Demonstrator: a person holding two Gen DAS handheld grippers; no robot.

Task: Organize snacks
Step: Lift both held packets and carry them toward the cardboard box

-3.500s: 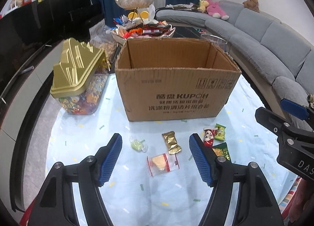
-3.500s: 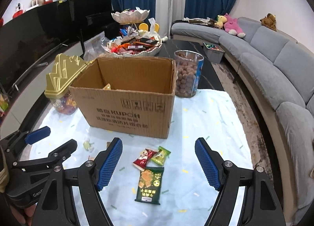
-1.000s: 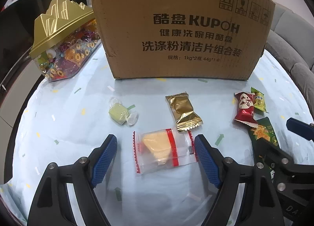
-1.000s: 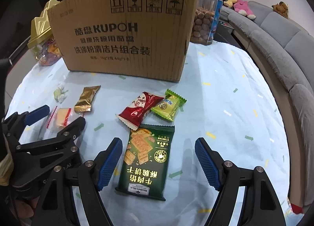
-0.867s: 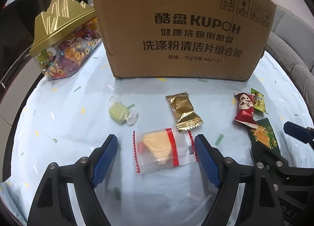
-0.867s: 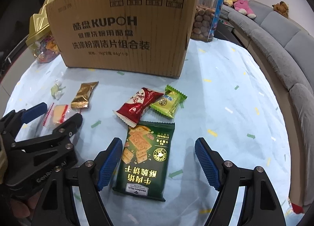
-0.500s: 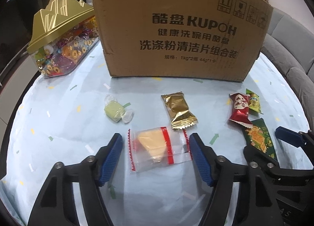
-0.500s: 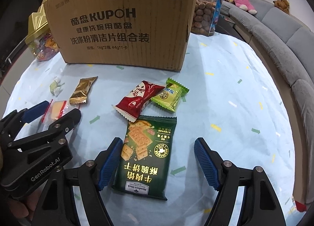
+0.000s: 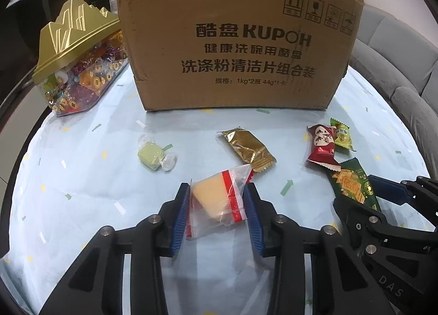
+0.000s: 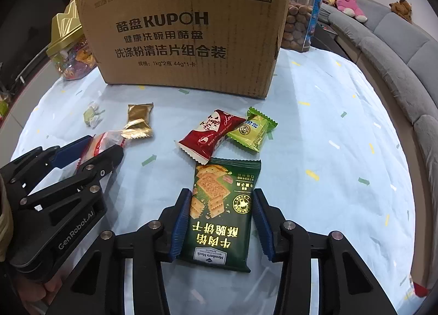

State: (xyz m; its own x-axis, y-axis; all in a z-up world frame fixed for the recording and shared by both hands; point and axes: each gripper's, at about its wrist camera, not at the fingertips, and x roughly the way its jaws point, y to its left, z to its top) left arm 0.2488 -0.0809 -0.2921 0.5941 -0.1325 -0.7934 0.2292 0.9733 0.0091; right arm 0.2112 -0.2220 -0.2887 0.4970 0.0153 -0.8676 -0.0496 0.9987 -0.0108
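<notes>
A round table under a pale blue cloth (image 9: 82, 178) flecked with small coloured dashes carries everything here, and a grey sofa (image 10: 397, 49) curves past its right edge with soft toys sitting on the back. A big cardboard box (image 9: 241, 49) stands toward the far edge, printed side facing us. At its left a gold-lidded candy tub (image 9: 76, 68); behind its right corner, a clear jar of brown balls (image 10: 298, 27), half hidden by the cardboard.

Down to the grippers. The left gripper (image 9: 217, 205) is closing, and the clear packet with red stripes (image 9: 219, 200) sits right between the blue pads, crumpled and tipped up off the cloth, both pads against its sides. The right gripper (image 10: 221, 219) is closing too, on the dark green cracker pack (image 10: 221, 211), which lies flat near the front edge with the pads pressing on its long edges.

Loose toward the middle of the table: a green wrapped candy (image 9: 153, 156), a gold sachet (image 9: 246, 148) just beyond the held packet, a red snack pack (image 10: 210, 134) overlapping the cracker pack's far end, and a light green pack (image 10: 253, 128) touching the red one.

The box's inside is out of sight from this low angle. The person shows only at the lower left of the right wrist view, dark and cut off.
</notes>
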